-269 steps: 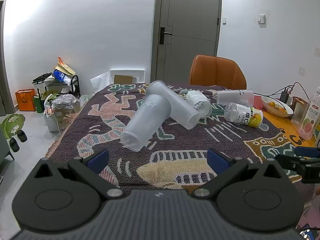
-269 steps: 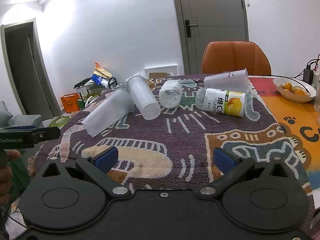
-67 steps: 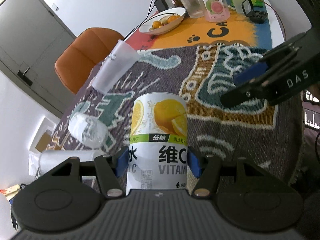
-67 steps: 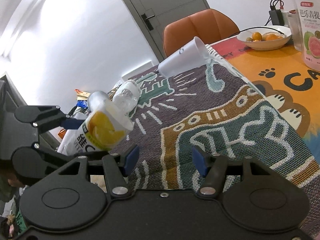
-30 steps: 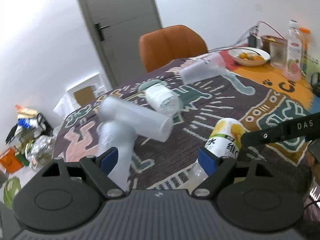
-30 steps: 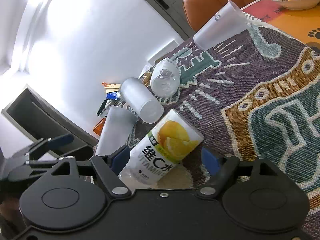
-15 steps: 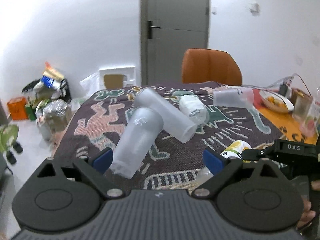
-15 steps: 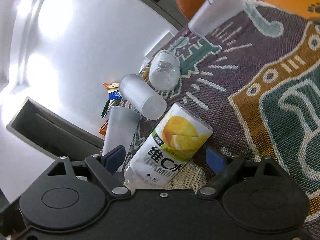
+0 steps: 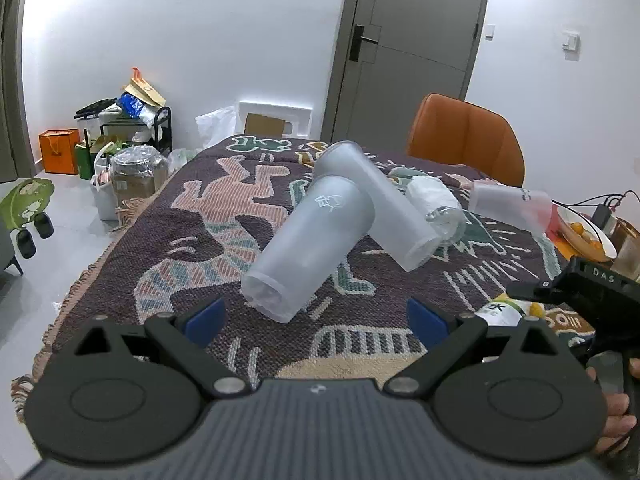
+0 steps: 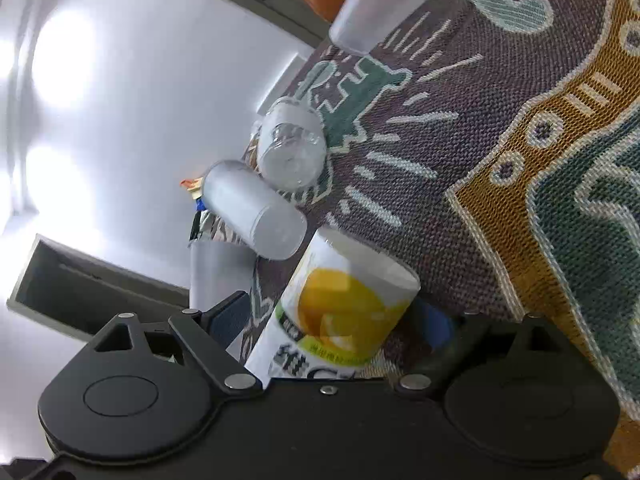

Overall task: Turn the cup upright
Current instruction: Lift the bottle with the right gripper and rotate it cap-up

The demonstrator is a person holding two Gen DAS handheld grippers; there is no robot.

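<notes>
Two frosted plastic cups lie on their sides on the patterned blanket, one (image 9: 308, 246) resting on the other (image 9: 380, 208). My left gripper (image 9: 316, 320) is open and empty just in front of the near cup's mouth. A third frosted cup (image 9: 510, 204) lies on its side at the far right; it also shows in the right wrist view (image 10: 384, 4). My right gripper (image 10: 332, 324) is tilted, and its jaws stand on either side of a yellow-labelled lemon drink bottle (image 10: 340, 308) lying on the blanket; whether they touch it is unclear.
A clear empty water bottle (image 9: 434, 204) lies on its side behind the cups. An orange chair (image 9: 466, 140) stands behind the table. A bowl of oranges (image 9: 584, 232) and cables sit at the far right. Bags and boxes (image 9: 120, 140) clutter the floor at left.
My left gripper has moved closer to the two stacked cups. My right gripper has tilted further and closed in over the lemon bottle, which now fills the space between its jaws.
</notes>
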